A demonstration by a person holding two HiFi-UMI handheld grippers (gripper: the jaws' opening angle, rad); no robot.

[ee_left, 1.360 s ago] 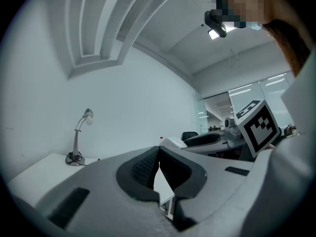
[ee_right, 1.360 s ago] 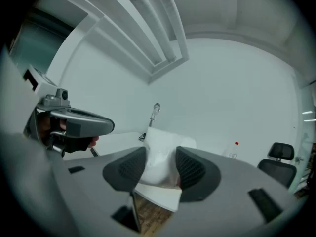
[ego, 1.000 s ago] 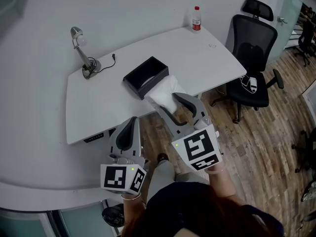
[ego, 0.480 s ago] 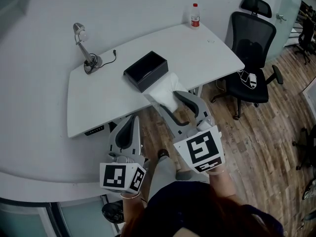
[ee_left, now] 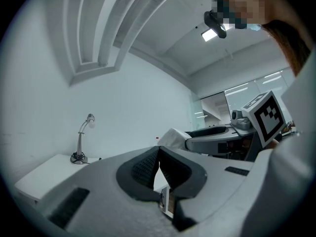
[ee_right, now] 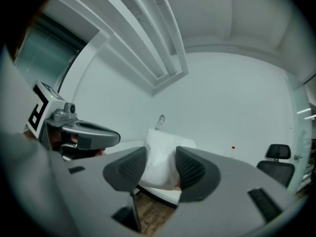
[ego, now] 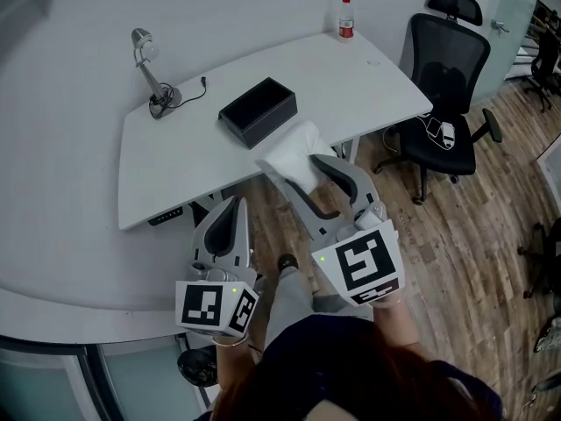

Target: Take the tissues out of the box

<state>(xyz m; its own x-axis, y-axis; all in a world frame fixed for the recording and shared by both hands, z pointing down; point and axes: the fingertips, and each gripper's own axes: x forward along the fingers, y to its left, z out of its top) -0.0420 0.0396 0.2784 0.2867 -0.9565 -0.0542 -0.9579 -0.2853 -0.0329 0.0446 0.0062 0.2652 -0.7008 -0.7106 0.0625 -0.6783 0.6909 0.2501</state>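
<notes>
I'm looking down on a wood-plank floor [ego: 465, 235] in an office room with a pale wall behind. A white desk [ego: 193, 160] with rounded corners stands on it, and a curved white ledge [ego: 79, 323] runs along the near left. One black office chair [ego: 447, 68] sits at the desk's right end, something small and white on its seat, can't tell what. On the desk: one black box [ego: 259, 110] near the middle, lying flat. One desk lamp [ego: 151, 68] at the far left corner, cable beside its base. One bottle [ego: 346, 17] with a red cap at the far right corner, upright. Box, lamp and bottle are well apart from each other.

Right gripper [ego: 300, 174] points level toward the desk, jaws clamped on the tissues [ego: 294, 152]: one white wad, sheets not countable. The right gripper view shows the wad pinched between both pads [ee_right: 190, 167] and bulging up past them. The wad is out of the box, held in the air over the desk's front edge, just on the near side of the box. Whether its far corner touches the box I can't tell.

Left gripper [ego: 228, 207] sits lower left, over the floor short of the desk, jaws together at the tips, nothing between them. Two grippers, each with one marker cube [ego: 215, 310]
</notes>
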